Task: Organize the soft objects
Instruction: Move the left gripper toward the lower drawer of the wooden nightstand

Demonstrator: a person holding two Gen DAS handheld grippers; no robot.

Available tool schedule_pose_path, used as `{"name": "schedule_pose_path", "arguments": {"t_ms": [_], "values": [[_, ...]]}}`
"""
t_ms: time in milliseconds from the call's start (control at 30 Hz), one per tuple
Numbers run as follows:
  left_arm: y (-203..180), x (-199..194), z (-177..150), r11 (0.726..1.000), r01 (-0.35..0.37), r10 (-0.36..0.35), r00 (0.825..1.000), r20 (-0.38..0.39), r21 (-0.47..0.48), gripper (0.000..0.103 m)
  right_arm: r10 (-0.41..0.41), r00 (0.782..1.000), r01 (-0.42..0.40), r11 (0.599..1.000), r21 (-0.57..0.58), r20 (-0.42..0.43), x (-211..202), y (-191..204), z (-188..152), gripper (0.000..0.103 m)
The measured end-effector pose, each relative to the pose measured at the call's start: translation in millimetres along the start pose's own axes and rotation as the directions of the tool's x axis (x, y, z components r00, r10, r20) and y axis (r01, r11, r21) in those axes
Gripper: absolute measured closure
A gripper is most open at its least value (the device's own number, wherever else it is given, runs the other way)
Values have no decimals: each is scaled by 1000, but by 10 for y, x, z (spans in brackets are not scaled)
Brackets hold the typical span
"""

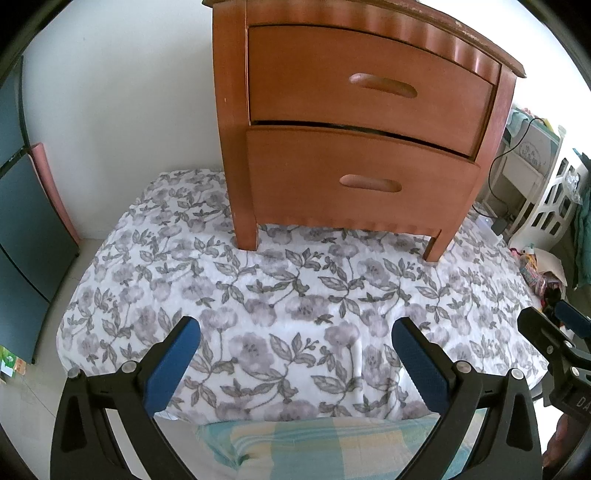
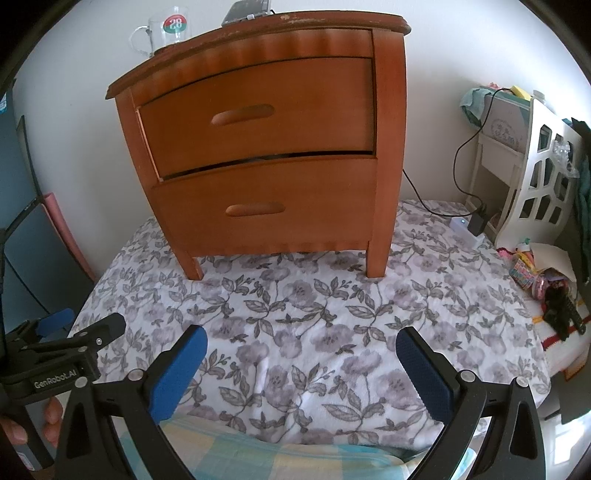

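A: Well, biggest first: the floral blanket point(image 1: 295, 295) is spread flat over the floor, and the wooden nightstand point(image 1: 351, 129) stands on its far part, both drawers nearly closed, the lower one out a touch.

B: And the soft thing nearest us?

A: A checked pillow point(image 1: 314, 446) in pale blue and yellow, at the near edge of the blanket, right below both tools.

B: Their state?

A: Left tool point(image 1: 295, 350) is spread wide, holding nothing, above the blanket. Right tool point(image 2: 301, 363) likewise, fingers well apart and empty. Each shows at the edge of the other's view.

B: What crowds the space?

A: A white lattice chair point(image 2: 546, 177) and a small white stand with a black cable on the right, with a toy clutter point(image 2: 535, 280) beside the blanket. Dark panels lean at the left.

B: Anything only one camera sees?

A: Only the right wrist view shows the nightstand's top: a glass mug point(image 2: 162, 31) and a dark device point(image 2: 247, 11)
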State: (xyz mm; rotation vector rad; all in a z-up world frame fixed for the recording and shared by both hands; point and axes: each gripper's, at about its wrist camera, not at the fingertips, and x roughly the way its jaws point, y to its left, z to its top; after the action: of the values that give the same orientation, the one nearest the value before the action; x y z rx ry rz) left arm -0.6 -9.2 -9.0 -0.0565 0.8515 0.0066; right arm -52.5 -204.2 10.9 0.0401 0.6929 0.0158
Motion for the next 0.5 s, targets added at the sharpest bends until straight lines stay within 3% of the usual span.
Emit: {"name": "schedule_pose_path", "arguments": {"t_ms": [200, 333, 400, 500], "values": [[-26, 41, -30, 1000, 6, -6, 1000, -13, 7, 0, 18, 1000, -18, 1000, 10, 7, 33, 12, -25, 0], [9, 110, 214, 1000, -6, 6, 1000, -1, 20, 0, 4, 998, -5, 1000, 14, 66, 68, -67, 72, 0], [13, 131, 371, 999, -31, 30, 999, 30, 28, 0, -24, 998, 23, 1000, 8, 54, 103, -132, 108, 0], [-13, 190, 635, 998, -10, 6, 998, 59, 63, 0, -29, 997, 27, 999, 32, 74, 147, -227, 153, 0]]}}
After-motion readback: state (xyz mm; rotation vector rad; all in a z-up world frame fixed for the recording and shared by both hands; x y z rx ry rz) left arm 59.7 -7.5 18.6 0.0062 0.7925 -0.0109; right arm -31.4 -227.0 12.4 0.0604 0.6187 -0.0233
